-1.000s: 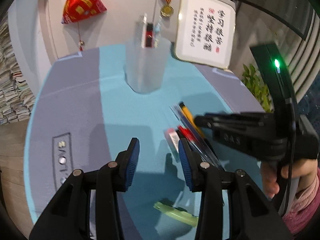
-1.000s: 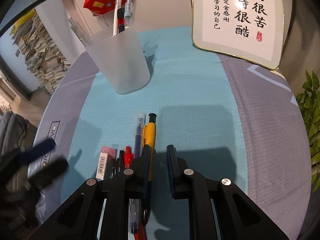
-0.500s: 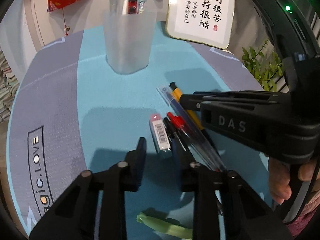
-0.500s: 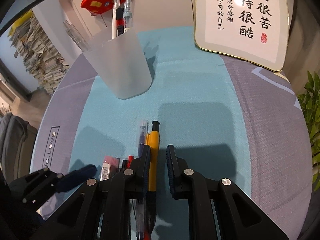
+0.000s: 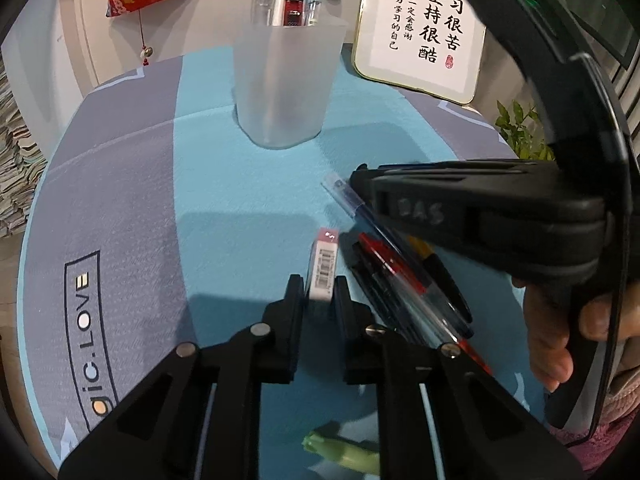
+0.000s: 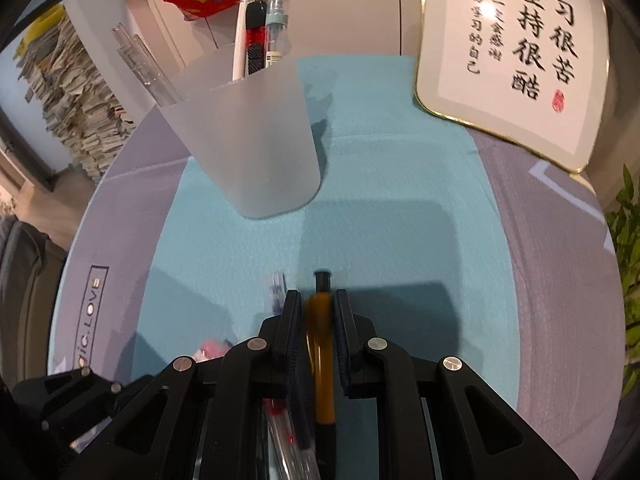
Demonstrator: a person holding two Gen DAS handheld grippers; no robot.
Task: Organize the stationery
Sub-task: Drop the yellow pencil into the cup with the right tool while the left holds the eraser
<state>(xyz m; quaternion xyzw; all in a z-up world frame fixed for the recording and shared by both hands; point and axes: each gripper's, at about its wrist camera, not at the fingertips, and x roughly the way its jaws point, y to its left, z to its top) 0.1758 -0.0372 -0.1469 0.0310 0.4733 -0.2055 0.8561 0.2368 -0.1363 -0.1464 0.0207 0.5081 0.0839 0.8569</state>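
Left gripper [image 5: 319,289]: jaws closing on the near end of a pink eraser [image 5: 325,263] with a barcode label; pads at or almost at its two long sides, contact not certain. Eraser lies flat on the teal mat [image 5: 240,184], toward the mat's middle and nearer its front edge.

Right gripper [image 6: 318,303]: jaws clamped on an orange pen [image 6: 319,334], its black tip projecting just past the fingertips. Whether the pen is lifted off the mat cannot be told.

Loose items beside the eraser: a red-capped clear pen [image 5: 404,284], a blue pen [image 5: 352,204] and at least one dark pen, lying side by side on a diagonal. A pale green item [image 5: 344,452] lies at the mat's front edge; its kind is unclear.

Frosted pen cup [image 6: 248,148]: upright toward the mat's back edge, already holding several pens and a red-and-black item. Framed calligraphy [image 6: 516,52] stands at the back right.

Progress, judged: partly done. Some stationery is in the cup; eraser, orange pen and the remaining pens are left.

Pose: both grippers angle steeply down at the mat, side by side, right gripper crossing in close beside the left. A hand [image 5: 560,320] grips the right tool's handle.
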